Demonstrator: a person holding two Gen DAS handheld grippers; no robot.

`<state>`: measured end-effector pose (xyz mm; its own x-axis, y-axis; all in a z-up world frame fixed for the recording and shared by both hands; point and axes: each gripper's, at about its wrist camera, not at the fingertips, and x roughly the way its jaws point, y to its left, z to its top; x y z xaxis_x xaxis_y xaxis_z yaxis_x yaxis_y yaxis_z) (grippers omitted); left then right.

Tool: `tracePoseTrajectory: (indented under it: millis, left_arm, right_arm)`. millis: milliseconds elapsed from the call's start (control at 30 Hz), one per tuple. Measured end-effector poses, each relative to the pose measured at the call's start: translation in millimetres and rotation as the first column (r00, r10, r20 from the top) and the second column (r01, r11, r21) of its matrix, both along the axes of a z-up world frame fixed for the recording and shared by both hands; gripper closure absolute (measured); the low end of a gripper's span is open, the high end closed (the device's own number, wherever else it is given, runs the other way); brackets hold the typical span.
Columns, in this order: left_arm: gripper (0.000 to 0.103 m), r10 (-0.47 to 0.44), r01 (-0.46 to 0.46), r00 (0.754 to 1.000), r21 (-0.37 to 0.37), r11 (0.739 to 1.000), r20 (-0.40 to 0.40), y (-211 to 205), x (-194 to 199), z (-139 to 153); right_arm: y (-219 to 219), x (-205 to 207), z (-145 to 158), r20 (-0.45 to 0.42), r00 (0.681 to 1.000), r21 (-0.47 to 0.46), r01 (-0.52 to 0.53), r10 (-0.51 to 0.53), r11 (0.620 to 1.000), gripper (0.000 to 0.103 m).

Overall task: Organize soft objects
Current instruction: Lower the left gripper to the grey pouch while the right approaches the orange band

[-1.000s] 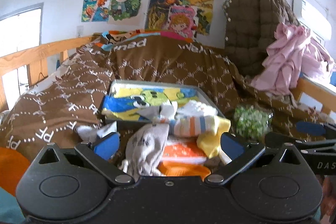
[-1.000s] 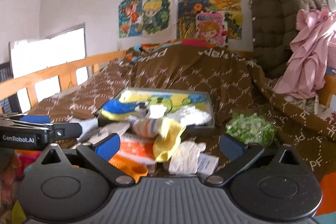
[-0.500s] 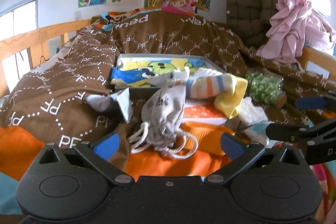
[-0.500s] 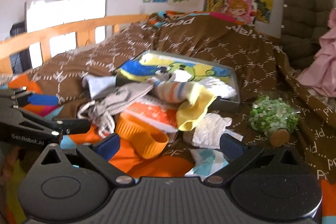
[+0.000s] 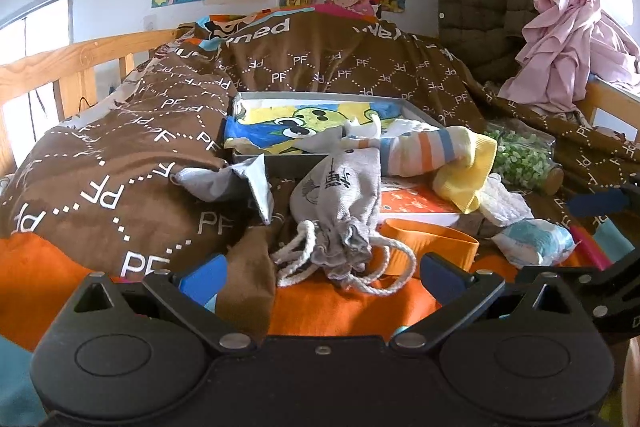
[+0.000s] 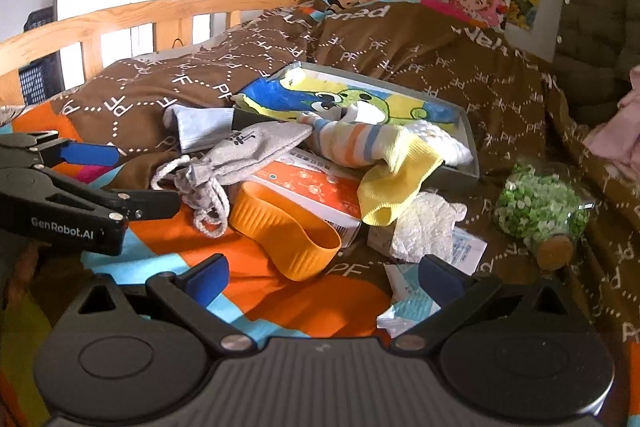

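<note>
Jaws wide, limp drawstring pouch [image 5: 338,199], ribbed sock [image 5: 432,153]

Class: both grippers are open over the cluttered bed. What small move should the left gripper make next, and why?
Probably ease the left gripper forward and down onto the grey drawstring pouch: it lies directly ahead between the open fingers, nearest of the soft items, and nothing is held yet.
</note>
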<state>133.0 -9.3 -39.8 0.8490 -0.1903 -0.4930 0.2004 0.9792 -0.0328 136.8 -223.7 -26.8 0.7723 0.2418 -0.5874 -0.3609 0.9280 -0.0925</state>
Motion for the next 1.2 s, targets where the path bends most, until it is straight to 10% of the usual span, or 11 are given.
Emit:
tracePoseTrajectory:
  millis: [633, 1200]
  left_arm:
    - [0.002, -0.166, 0.166, 0.986, 0.012, 0.986, 0.026, -5.1, 30.8, -8.7]
    - [0.027, -0.175, 0.175, 0.984, -0.021, 0.984, -0.031, -7.8, 52.9, -16.4]
  right_arm:
    - [1.3, 35.3, -20.7, -0.048, 0.999, 0.005, 0.015, -0.015, 1.0, 0.002]
    - [10.4, 64.3, -43.4, -0.104, 0.995, 0.021, 0.001, 0.001, 1.0, 0.015]
